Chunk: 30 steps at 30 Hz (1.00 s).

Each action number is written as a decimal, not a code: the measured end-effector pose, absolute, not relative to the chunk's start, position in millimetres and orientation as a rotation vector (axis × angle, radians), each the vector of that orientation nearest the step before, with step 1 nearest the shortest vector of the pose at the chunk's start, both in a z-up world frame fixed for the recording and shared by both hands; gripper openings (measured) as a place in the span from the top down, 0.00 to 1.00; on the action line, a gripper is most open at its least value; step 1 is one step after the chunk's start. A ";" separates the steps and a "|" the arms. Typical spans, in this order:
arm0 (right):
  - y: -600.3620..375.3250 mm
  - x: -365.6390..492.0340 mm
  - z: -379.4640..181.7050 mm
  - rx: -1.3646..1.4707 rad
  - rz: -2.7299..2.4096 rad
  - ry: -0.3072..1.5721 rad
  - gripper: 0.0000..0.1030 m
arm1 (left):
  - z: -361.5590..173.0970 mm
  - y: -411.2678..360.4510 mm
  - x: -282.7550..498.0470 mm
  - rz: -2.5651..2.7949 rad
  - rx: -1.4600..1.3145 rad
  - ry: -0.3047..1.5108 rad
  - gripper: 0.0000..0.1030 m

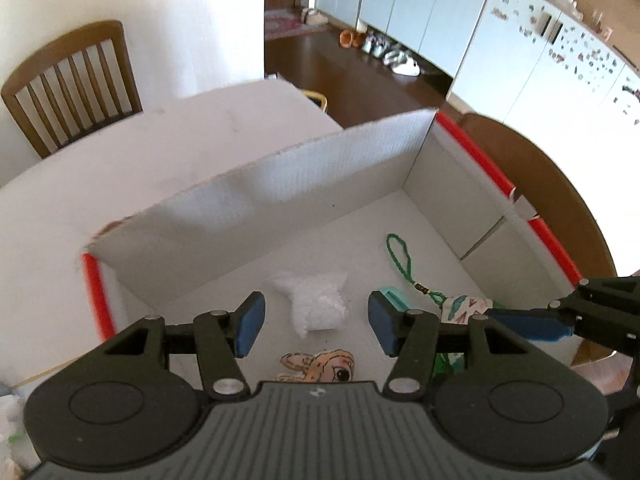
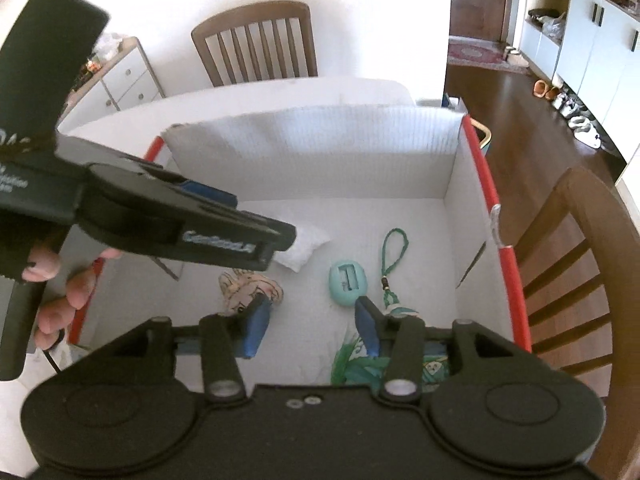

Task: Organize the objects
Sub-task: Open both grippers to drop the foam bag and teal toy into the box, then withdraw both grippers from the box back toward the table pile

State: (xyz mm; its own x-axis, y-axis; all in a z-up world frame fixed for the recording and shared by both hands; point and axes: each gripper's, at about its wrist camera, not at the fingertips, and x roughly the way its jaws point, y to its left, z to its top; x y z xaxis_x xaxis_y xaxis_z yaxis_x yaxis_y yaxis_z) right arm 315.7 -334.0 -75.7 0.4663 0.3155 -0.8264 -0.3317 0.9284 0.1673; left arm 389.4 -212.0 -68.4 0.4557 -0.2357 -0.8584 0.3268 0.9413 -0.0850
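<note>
Setting: a white corrugated box (image 1: 304, 168) with red-taped edges stood on a white table (image 1: 160, 136); wooden chairs (image 1: 76, 84) stood around the table.
Left gripper (image 1: 316, 322): hung above the box interior, pointing steeply down; its blue pads (image 1: 250, 324) stood apart with nothing pressed between them, so the grasp was released. In the right wrist view its black body crossed the upper left, with a person's fingers (image 2: 52, 276) wrapped on the handle.
Right gripper (image 2: 312, 328): also above the box floor, tilted down; blue pads (image 2: 258, 326) parted, nothing clamped between them, grasp released. Its tip entered the left wrist view from the right edge.
White packet (image 1: 316, 304): a small crumpled white bag, lying on the box floor near the middle, seen between the left gripper's pads but below them and not touched.
Rabbit figure (image 1: 324, 366): a flat cartoon piece in pink and tan, on the floor at the near side, partly hidden by the gripper body.
Teal case (image 2: 348, 282): an oval mint-green item, on the floor right of centre, just beside the cord.
Green cord (image 2: 394, 254): a braided loop with a small bead, stretched toward the back wall; its near end joined a patterned fabric piece (image 1: 466, 308).
Green leafy item (image 2: 352, 360): at the near right of the floor, mostly hidden under the right gripper; its nature could not be told.
</note>
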 end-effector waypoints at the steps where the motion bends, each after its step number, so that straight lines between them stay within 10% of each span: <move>1: -334.8 313.6 -72.2 -0.014 0.399 1.004 0.53 | -63.5 -209.7 386.1 -0.349 0.089 1.031 0.46; 30: -297.2 223.4 -2.2 0.047 0.399 0.779 0.16 | 27.8 -130.4 251.7 -0.334 0.030 0.707 0.26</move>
